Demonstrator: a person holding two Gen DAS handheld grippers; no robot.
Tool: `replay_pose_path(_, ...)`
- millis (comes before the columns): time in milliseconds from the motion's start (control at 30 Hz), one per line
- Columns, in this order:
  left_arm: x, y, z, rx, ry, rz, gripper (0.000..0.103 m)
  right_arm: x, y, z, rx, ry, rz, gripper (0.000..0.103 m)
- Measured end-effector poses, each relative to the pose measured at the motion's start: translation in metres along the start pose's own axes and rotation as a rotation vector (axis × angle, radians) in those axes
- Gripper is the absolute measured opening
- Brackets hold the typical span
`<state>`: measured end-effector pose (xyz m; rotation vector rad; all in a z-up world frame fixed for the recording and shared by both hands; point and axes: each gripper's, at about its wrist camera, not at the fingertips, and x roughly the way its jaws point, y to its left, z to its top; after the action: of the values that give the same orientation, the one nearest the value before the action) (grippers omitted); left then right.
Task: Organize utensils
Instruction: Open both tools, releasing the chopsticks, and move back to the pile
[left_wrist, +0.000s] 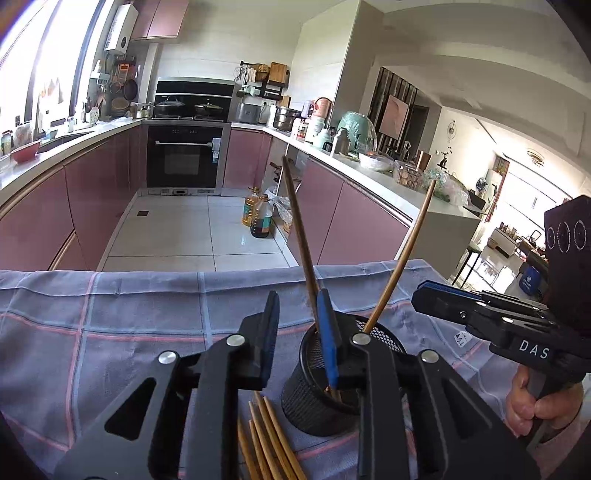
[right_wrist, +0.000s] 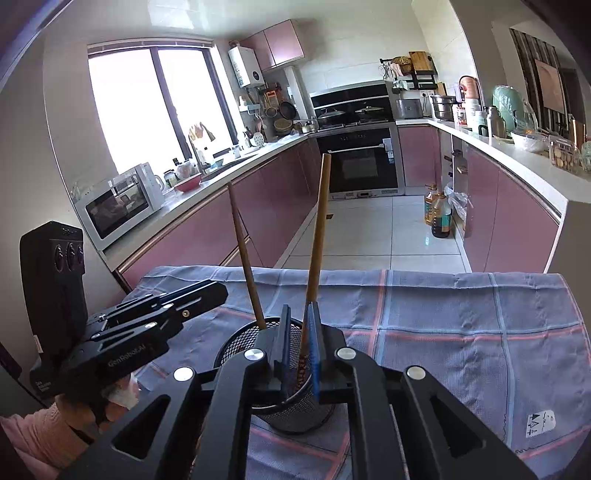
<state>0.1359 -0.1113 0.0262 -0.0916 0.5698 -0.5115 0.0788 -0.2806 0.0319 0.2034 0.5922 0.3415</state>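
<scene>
Lying beside holder (left_wrist: 317, 391) — loose chopsticks (left_wrist: 267, 439), left view only

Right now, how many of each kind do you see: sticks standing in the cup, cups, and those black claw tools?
Chopsticks standing in the cup: 2
Mesh cup: 1
Grippers: 2, the left gripper and the right gripper
Total: 5
More chopsticks lie flat on the cloth, partly hidden, so they are not counted.
</scene>
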Motion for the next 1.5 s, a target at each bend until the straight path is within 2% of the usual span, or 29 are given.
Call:
replay_pose_path(100, -0.025, 0.009, -0.001, -0.006, -0.010, -0.003, 0.038, -0.012, 0.010, -0.009, -0.022, -0.012, 0.020, 0.023)
replay_pose_path(167, -0.042, 0.016, -0.006, -0.008, -0.009, -0.003, 0.040, -0.018, 0.020, -0.019, -0.041, -0.009, 0.046, 0.027)
replay_pose_path(333, -0.063, 0.032, -0.034, 0.028, 0.055, 0.048, 0.044, -0.007, 0.046, -0.050, -0.070, 0.087, 0.105, 0.032)
replay_pose_path(500, -0.058, 0.039, -0.079, 0.047, 0.186, 0.064, 0.044, 0.022, 0.061, -0.089, -0.066, 0.216, 0.122, 0.032)
replay_pose_path(633, -0.047, 0.037, -0.113, 0.056, 0.288, 0.069, 0.044, 0.037, 0.067, -0.109, -0.050, 0.279, 0.108, 0.032)
replay_pose_path(833, -0.035, 0.028, -0.130, 0.072, 0.348, 0.073, 0.045, 0.043, 0.071, -0.120, -0.039, 0.309, 0.076, 0.032)
replay_pose_path(1100, -0.023, 0.037, -0.134, 0.029, 0.386, 0.063, 0.033, 0.046, 0.073, -0.126, -0.045, 0.319, 0.039, 0.032)
replay_pose_path(1200, -0.022, 0.044, -0.133, -0.006, 0.389, 0.036, 0.024, 0.046, 0.074, -0.127, -0.049, 0.319, 0.034, 0.032)
replay_pose_path(1500, -0.024, 0.064, -0.133, -0.095, 0.396, -0.011, 0.014, 0.051, 0.075, -0.122, -0.064, 0.326, 0.010, 0.031)
